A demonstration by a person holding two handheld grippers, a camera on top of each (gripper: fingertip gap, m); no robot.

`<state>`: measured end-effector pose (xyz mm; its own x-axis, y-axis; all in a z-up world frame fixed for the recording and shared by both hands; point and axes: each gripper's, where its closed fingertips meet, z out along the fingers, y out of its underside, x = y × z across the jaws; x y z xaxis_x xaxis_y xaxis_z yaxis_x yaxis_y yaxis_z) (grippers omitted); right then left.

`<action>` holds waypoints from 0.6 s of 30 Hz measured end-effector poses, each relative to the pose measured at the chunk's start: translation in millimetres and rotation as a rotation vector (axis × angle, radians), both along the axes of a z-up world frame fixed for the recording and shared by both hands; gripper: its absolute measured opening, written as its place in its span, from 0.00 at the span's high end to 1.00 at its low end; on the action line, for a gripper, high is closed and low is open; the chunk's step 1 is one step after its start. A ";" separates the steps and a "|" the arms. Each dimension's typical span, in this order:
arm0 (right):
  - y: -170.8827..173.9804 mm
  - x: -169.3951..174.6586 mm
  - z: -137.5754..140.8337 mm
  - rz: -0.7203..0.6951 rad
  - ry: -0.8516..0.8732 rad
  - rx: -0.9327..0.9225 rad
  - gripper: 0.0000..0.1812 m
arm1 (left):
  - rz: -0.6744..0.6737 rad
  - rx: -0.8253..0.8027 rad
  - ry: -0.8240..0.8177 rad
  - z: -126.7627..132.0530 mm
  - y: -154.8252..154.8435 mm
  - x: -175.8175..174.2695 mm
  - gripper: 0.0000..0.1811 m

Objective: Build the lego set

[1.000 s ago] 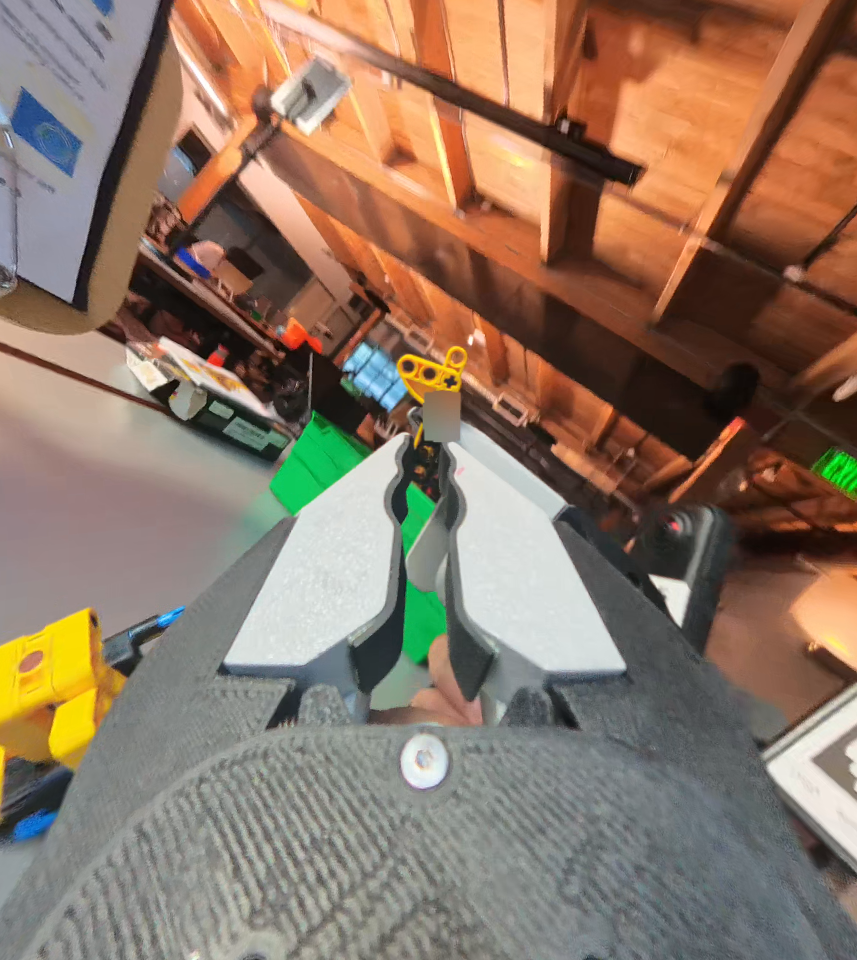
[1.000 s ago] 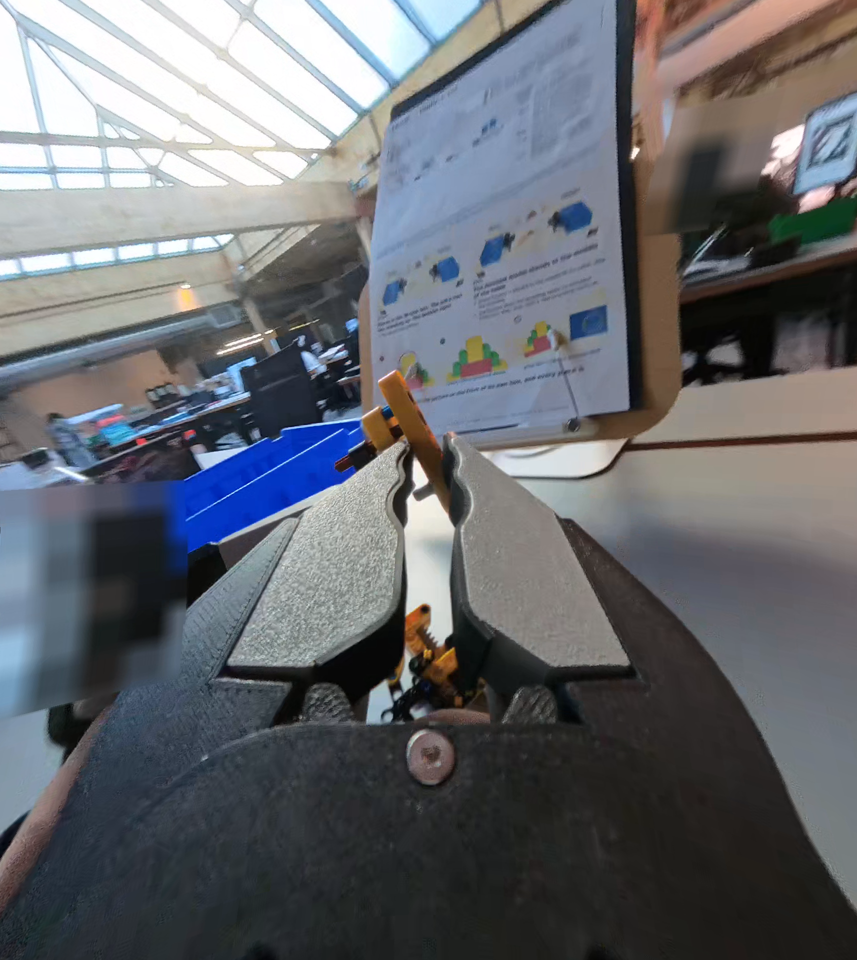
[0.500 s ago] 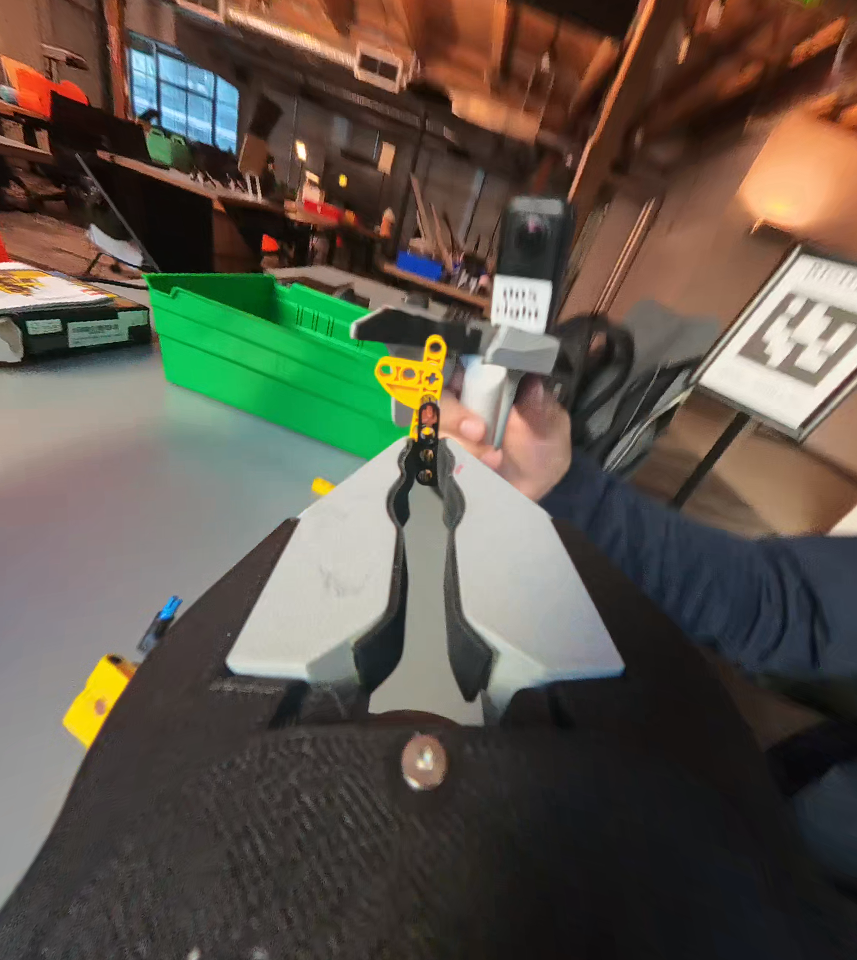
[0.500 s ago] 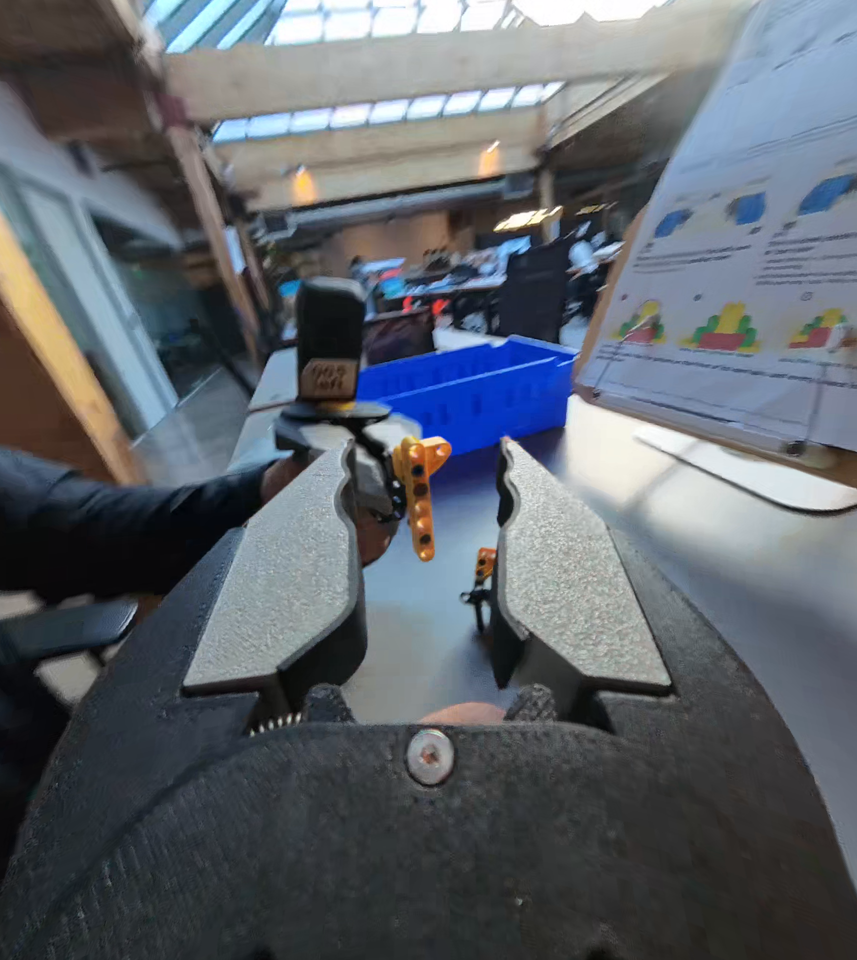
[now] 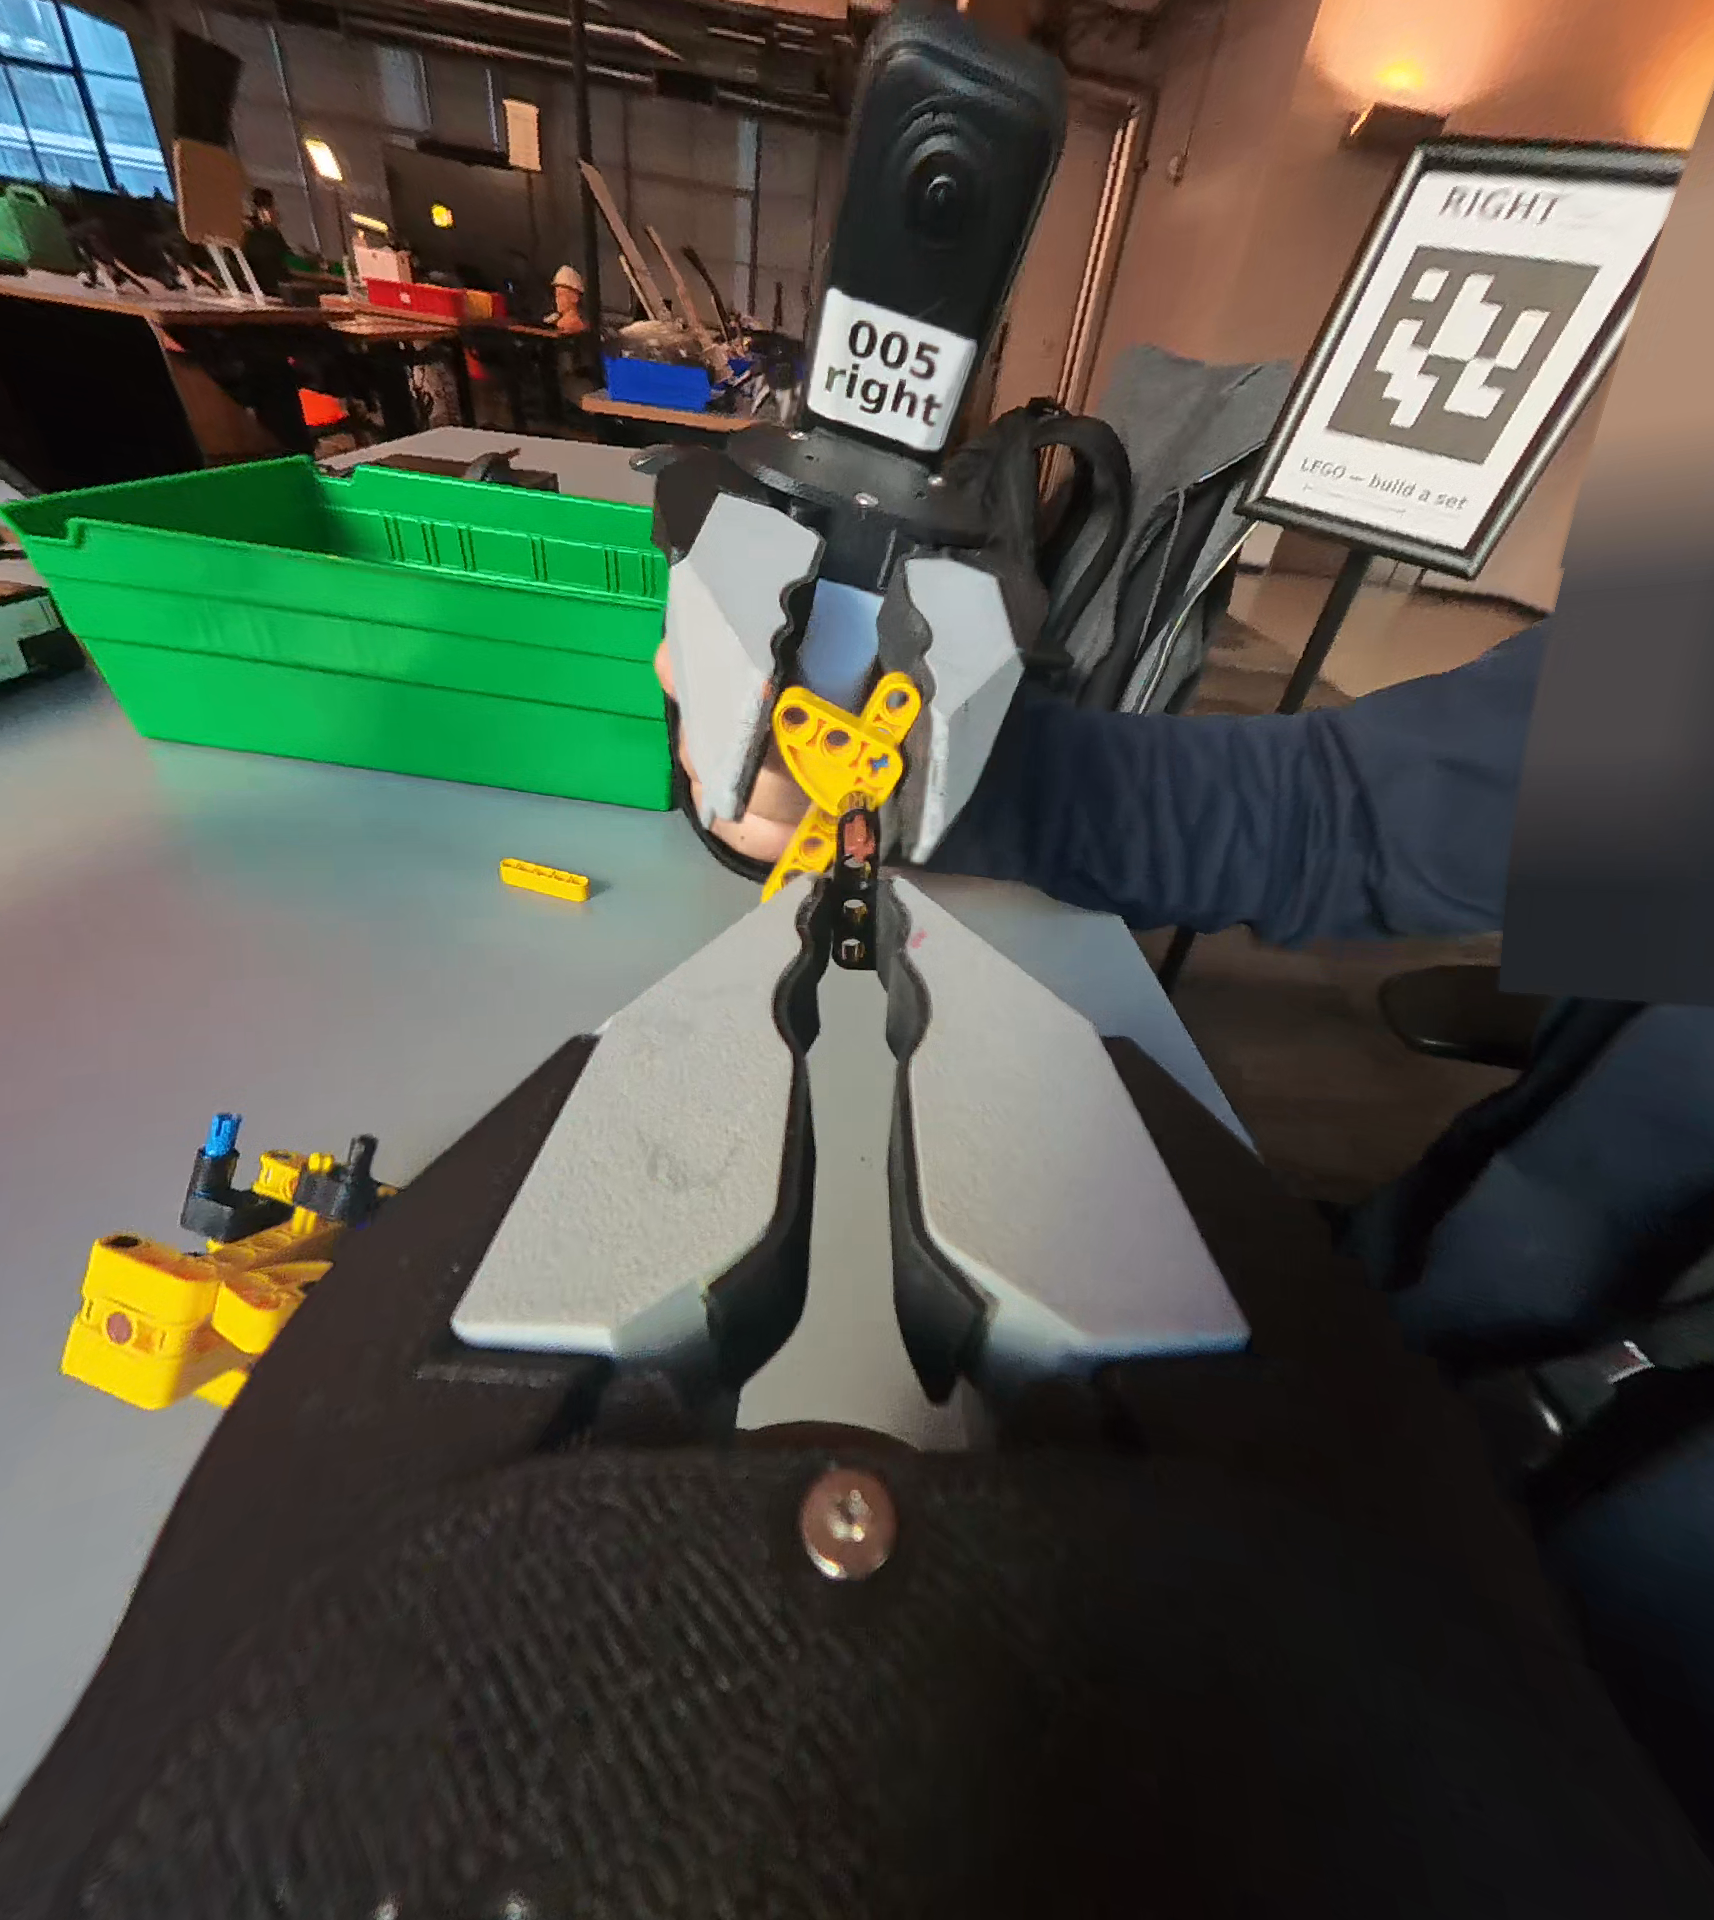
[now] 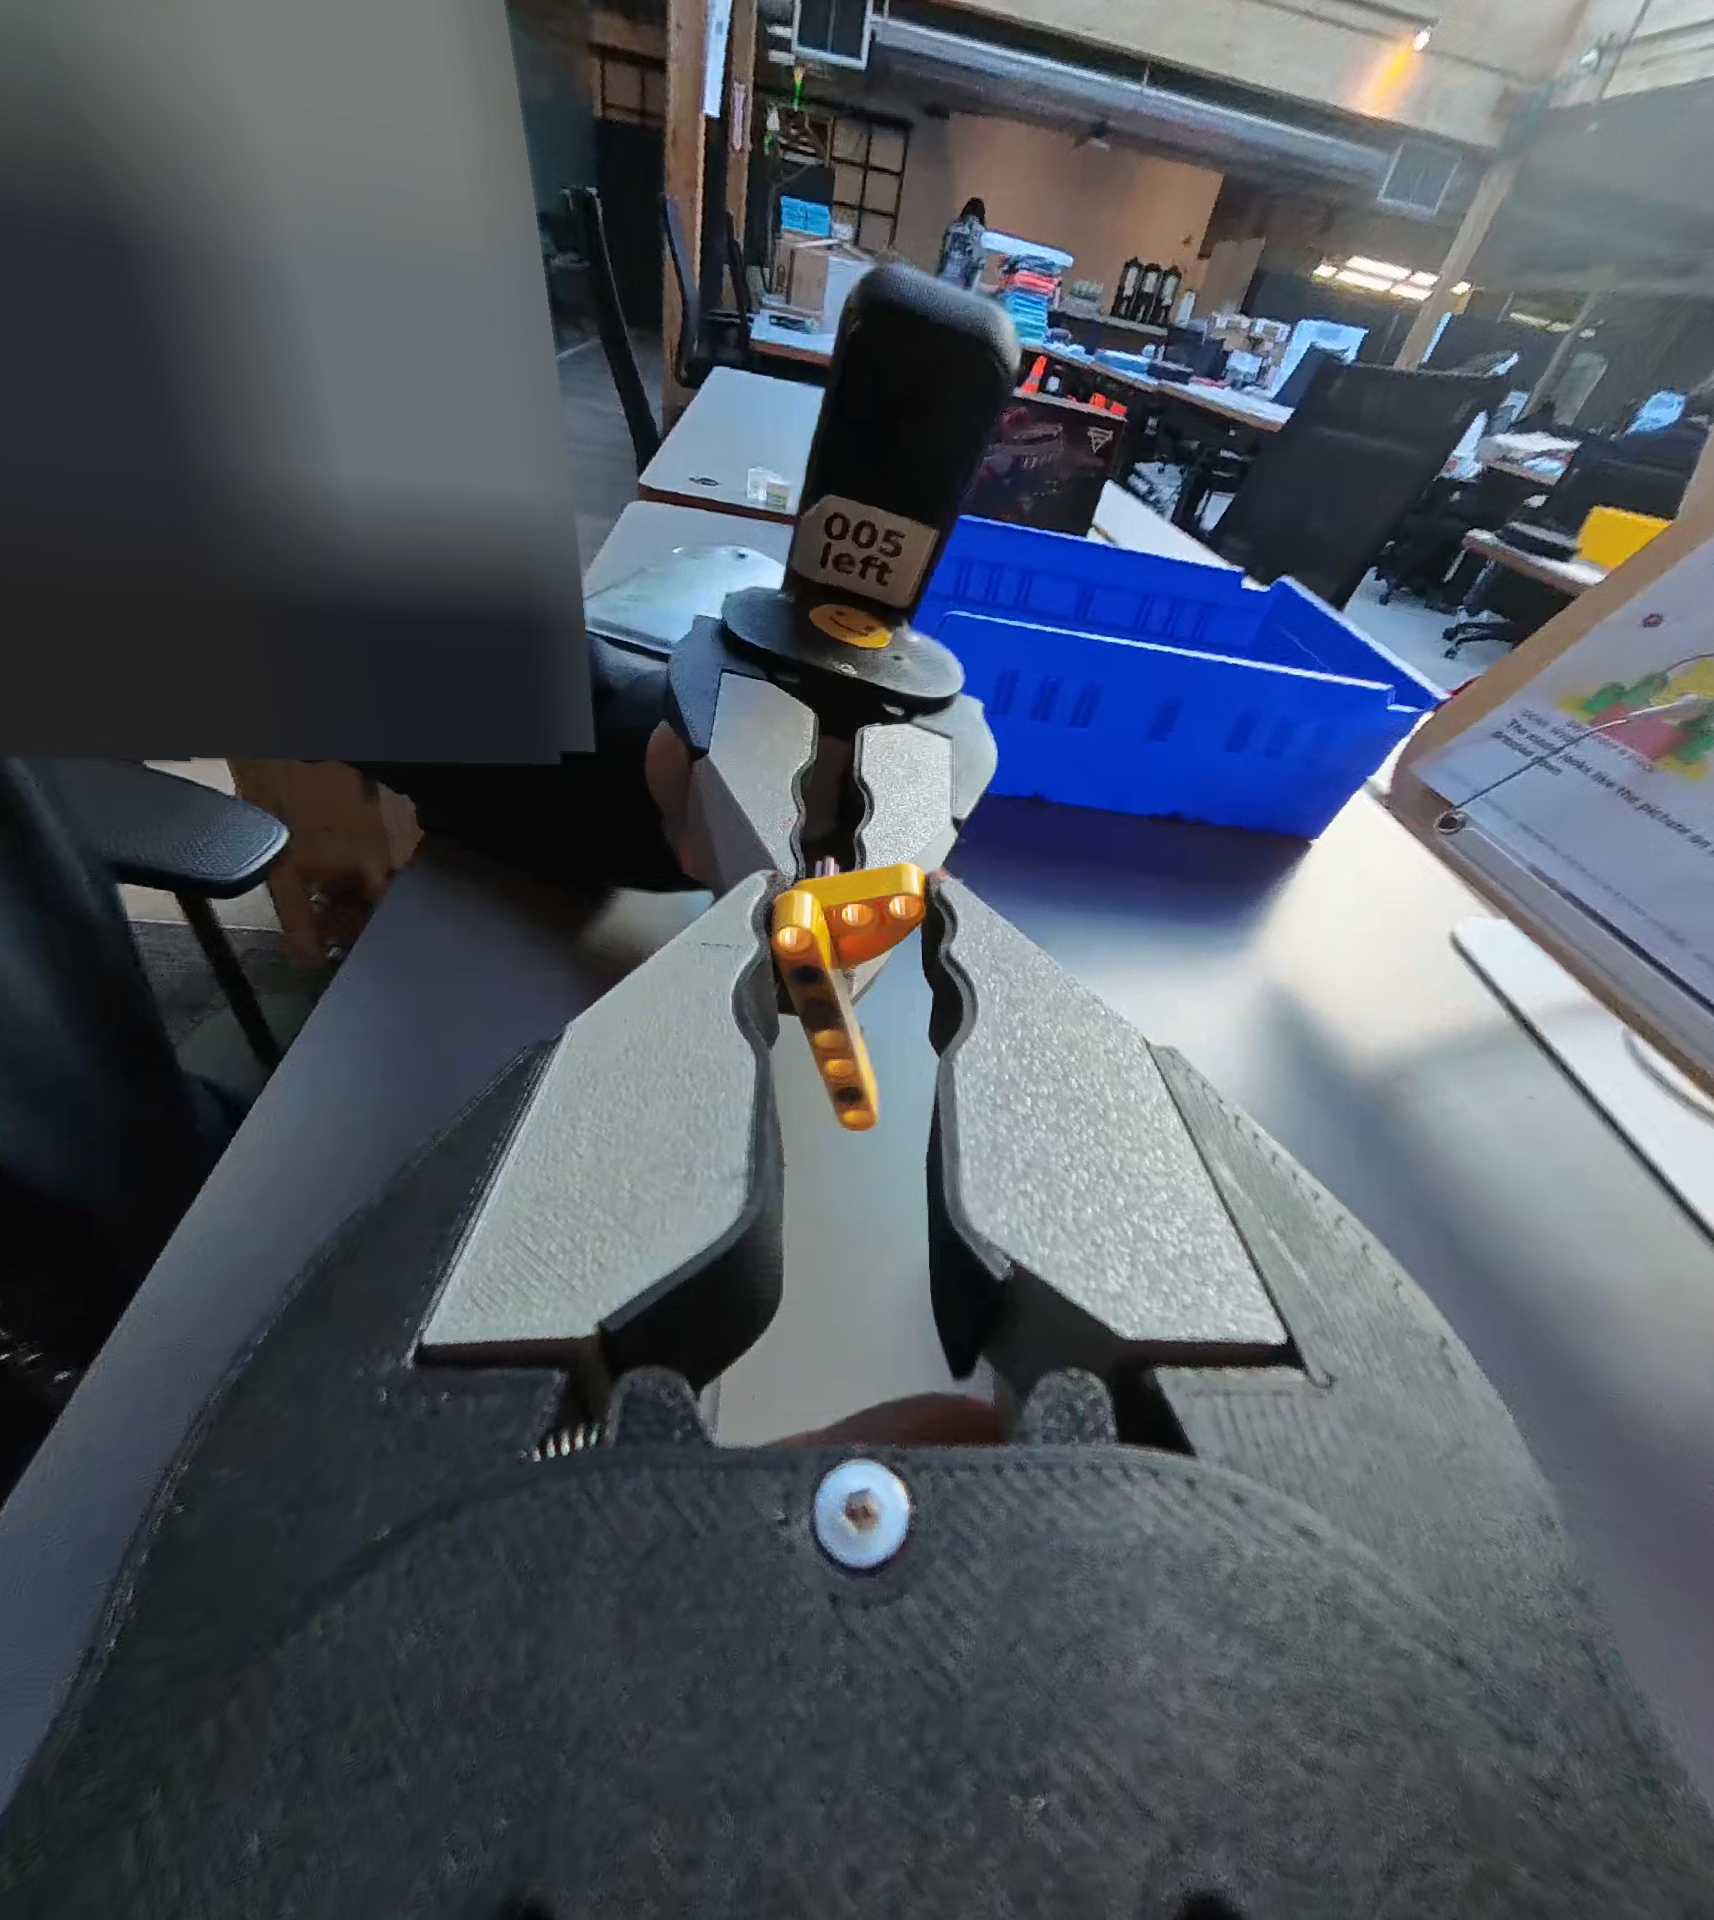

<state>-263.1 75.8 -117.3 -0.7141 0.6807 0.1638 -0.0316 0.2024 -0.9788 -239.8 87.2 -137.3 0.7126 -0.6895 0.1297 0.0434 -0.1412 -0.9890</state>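
A small lego assembly is held in the air between both grippers. It is a yellow angled beam (image 5: 832, 743) with a short black beam (image 5: 853, 930) at its lower end. My left gripper (image 5: 850, 914) is shut on the black beam. My right gripper (image 6: 848, 904) faces it head-on, its fingertips closed against the wide end of the yellow beam (image 6: 863, 914). The right gripper also shows in the left wrist view (image 5: 832, 800), and the left gripper in the right wrist view (image 6: 829, 847). A yellow and black sub-assembly (image 5: 198, 1278) lies on the grey table (image 5: 209, 935).
A green bin (image 5: 365, 623) stands at the back of the table, with a loose yellow beam (image 5: 543, 878) in front of it. A blue bin (image 6: 1144, 686) and an instruction sheet on a stand (image 6: 1663, 748) are on the other side. A framed marker sign (image 5: 1455, 343) stands beyond the table edge. Left and right tips are no more than a few centimetres apart.
Both grippers swung down from pointing upward to level over the table. The right gripper let go, opened, then came back head-on and closed on the yellow beam. The left kept its hold.
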 end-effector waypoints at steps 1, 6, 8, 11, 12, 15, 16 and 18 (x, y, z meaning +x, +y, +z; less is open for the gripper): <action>0.3 -0.3 3.0 -0.010 0.024 -0.005 0.88 | 0.011 0.016 -0.018 2.5 -0.4 -1.6 0.98; 3.3 2.3 10.9 -0.004 0.030 -0.114 0.88 | 0.144 0.197 -0.059 23.1 -4.2 -5.4 0.98; 5.6 0.7 9.8 0.002 0.003 -0.152 0.87 | 0.161 0.198 -0.111 22.7 -2.2 -7.1 0.98; 7.9 0.7 9.7 0.024 -0.043 -0.240 0.88 | 0.194 0.212 -0.148 24.2 0.8 -8.3 0.98; 8.0 0.9 9.4 0.032 -0.054 -0.278 0.88 | 0.205 0.212 -0.151 24.3 0.9 -8.5 0.98; 7.6 0.2 14.9 0.057 -0.070 -0.401 0.88 | 0.209 0.194 -0.267 30.6 0.5 -9.8 0.98; 7.5 -0.8 18.6 0.068 -0.075 -0.464 0.88 | 0.205 0.188 -0.321 34.8 0.3 -11.3 0.98; 6.1 -2.5 25.5 0.102 -0.088 -0.593 0.88 | 0.200 0.185 -0.422 44.3 -1.2 -15.1 0.98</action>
